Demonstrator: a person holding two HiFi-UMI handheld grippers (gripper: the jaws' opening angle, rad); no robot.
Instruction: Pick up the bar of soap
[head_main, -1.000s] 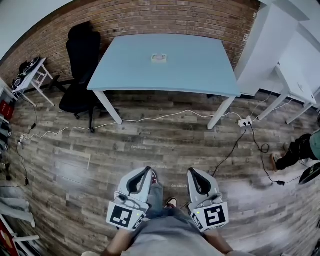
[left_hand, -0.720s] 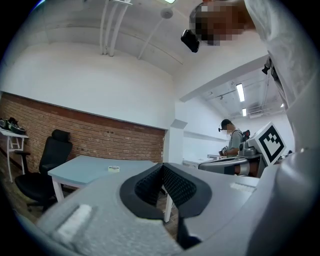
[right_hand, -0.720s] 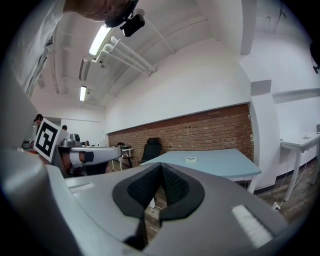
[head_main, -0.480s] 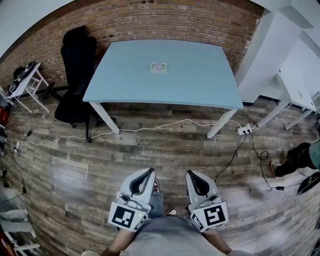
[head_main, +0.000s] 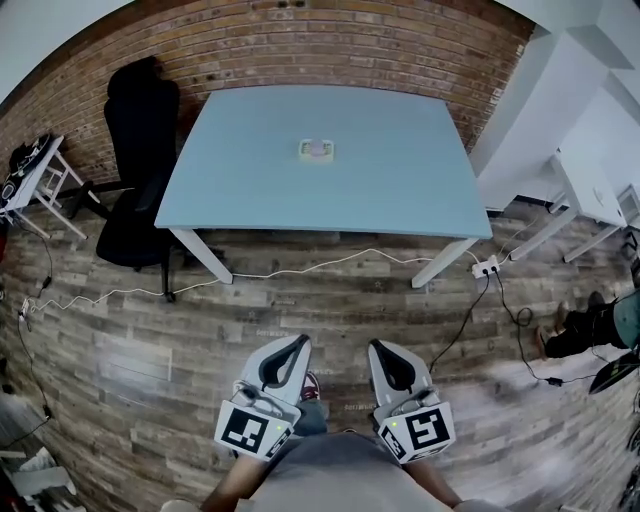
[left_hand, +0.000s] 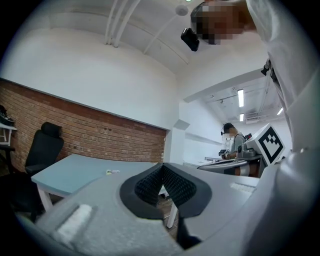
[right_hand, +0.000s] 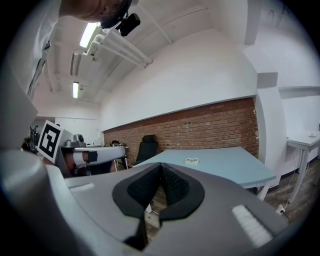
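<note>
A small pale bar of soap (head_main: 316, 150) in a dish lies on the light blue table (head_main: 400, 180), toward its far middle. It shows small in the right gripper view as the soap (right_hand: 191, 160) and tiny in the left gripper view as the soap (left_hand: 112, 172). Both grippers are held low and close to the person's body, far from the table. My left gripper (head_main: 301, 344) is shut with nothing in it, its black pads (left_hand: 152, 184) meeting. My right gripper (head_main: 375, 348) is shut and empty too, pads (right_hand: 172, 187) together.
A black office chair (head_main: 135, 170) stands at the table's left. White cables and a power strip (head_main: 487, 268) lie on the wooden floor between me and the table. White desks (head_main: 585, 190) stand at the right, a small white rack (head_main: 25, 180) at the left. A person's legs (head_main: 575, 325) show at the right edge.
The view has moved closer to the table, which sits lower and larger in the head view. Both grippers keep their place by the body, still shut.
</note>
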